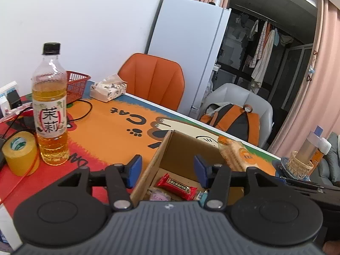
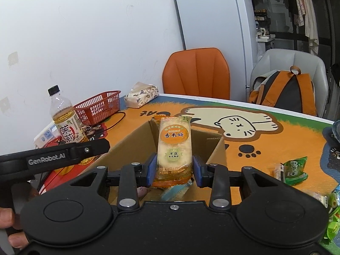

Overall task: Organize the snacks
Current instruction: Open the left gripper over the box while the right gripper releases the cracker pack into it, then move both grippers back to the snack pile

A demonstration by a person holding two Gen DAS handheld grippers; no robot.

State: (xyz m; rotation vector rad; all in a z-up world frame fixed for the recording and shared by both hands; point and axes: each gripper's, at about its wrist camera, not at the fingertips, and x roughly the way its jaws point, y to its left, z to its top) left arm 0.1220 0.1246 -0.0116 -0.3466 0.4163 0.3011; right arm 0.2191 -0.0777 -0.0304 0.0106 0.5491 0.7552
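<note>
Here, the wide table with its orange cat-print mat (image 2: pixel 286 148) carries everything, and the open brown cardboard box (image 1: pixel 170 148) sits near my edge of it so that both my hands reach in without stretching. I judge the box to be the collecting place: a red foil-wrapped snack bar (image 1: pixel 177 186) already lies flat on its floor, long axis slanting across, beside a pale pink packet I cannot read.

My right gripper (image 2: pixel 174 170) pinches the orange-and-clear rice cracker packet (image 2: pixel 174 146) by its lower part, blue pads pressing both long sides. I hold it low so the bulk stands free above the jaws. Its long axis runs upright and away from me, label facing my camera, top seal pointing to the box's far wall; it hangs over the box opening, not yet inside.

My left gripper (image 1: pixel 167 171) stands partly spread with nothing between its pads, straddling the box's left wall, I judge having let something go. Green-wrapped snacks (image 2: pixel 295 170) wait loose on the mat to the right, outside the box.
</note>
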